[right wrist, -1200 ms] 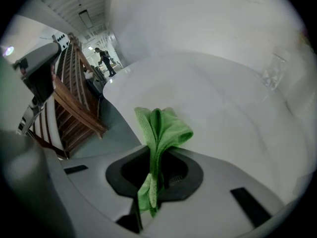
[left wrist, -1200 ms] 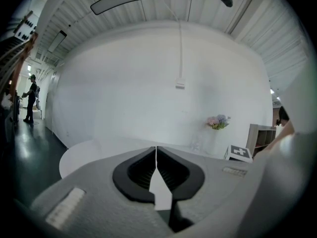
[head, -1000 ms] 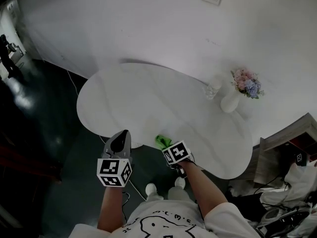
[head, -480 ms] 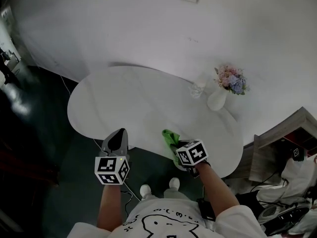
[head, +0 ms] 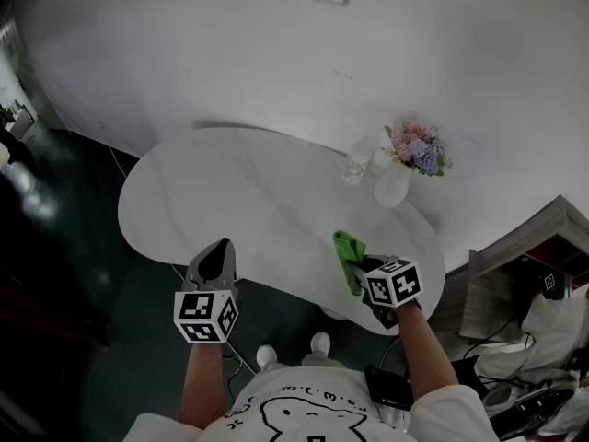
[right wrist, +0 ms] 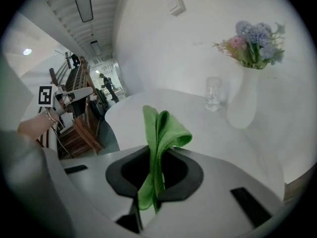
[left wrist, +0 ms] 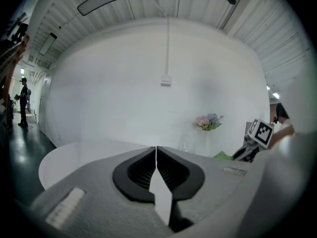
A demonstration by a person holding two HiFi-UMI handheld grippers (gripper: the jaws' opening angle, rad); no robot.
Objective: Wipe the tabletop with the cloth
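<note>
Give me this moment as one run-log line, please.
right gripper: shut on green cloth, over tabletop near edge | left gripper: shut, empty | vase, glass: far side

Taking the tabletop (head: 230,191) as a clock face read from the person's side, the vase (head: 393,187) stands near the rim at 2 o'clock, close to the wall behind it, with the glass (head: 354,166) just beside it on its 9 o'clock side. The cloth (head: 348,254) sits between the jaws of the right gripper (head: 361,270), over the 4 o'clock edge. The left gripper (head: 219,247) is at the 7 o'clock rim, well apart from the cloth
</note>
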